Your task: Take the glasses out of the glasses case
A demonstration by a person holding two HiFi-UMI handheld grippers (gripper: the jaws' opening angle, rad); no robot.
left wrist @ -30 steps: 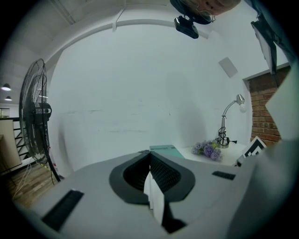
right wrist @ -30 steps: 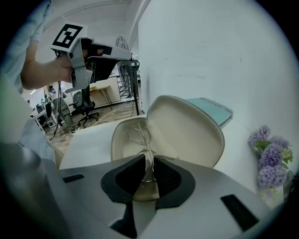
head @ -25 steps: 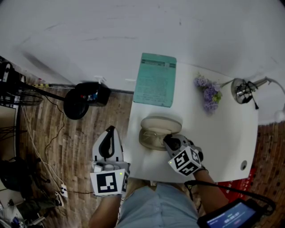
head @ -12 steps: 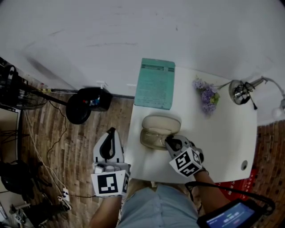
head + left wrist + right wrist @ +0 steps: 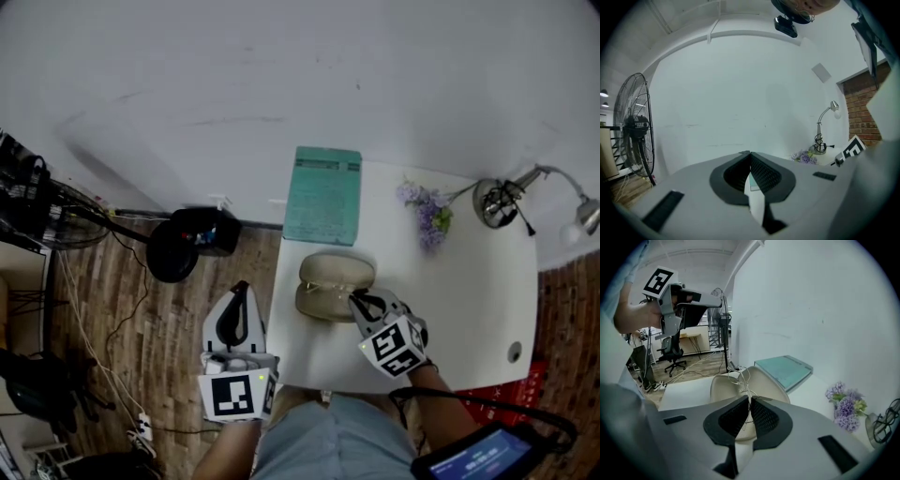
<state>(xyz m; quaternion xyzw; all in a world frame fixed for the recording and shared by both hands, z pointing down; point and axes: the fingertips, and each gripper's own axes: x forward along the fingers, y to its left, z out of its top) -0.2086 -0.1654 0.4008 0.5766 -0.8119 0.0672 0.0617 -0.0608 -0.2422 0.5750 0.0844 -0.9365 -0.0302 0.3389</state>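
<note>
A beige glasses case [image 5: 335, 274] lies open on the white table [image 5: 469, 291], near its left front. In the right gripper view the case [image 5: 771, 383] sits just beyond the jaws. My right gripper [image 5: 750, 401] is shut on thin wire-framed glasses [image 5: 740, 376], which stick up above the case. In the head view the right gripper [image 5: 355, 299] is at the case's right front corner. My left gripper [image 5: 238, 291] hangs off the table's left side, over the wooden floor. Its jaws [image 5: 750, 153] are shut with nothing between them.
A teal notebook [image 5: 324, 195] lies behind the case. Purple flowers [image 5: 427, 214] and a chrome desk lamp [image 5: 502, 202] stand at the table's back right. A black fan [image 5: 183, 244] sits on the floor to the left. The wall runs behind the table.
My right gripper has lifted slightly with the glasses, up from the case's base. My left gripper has risen a little beside the table.
</note>
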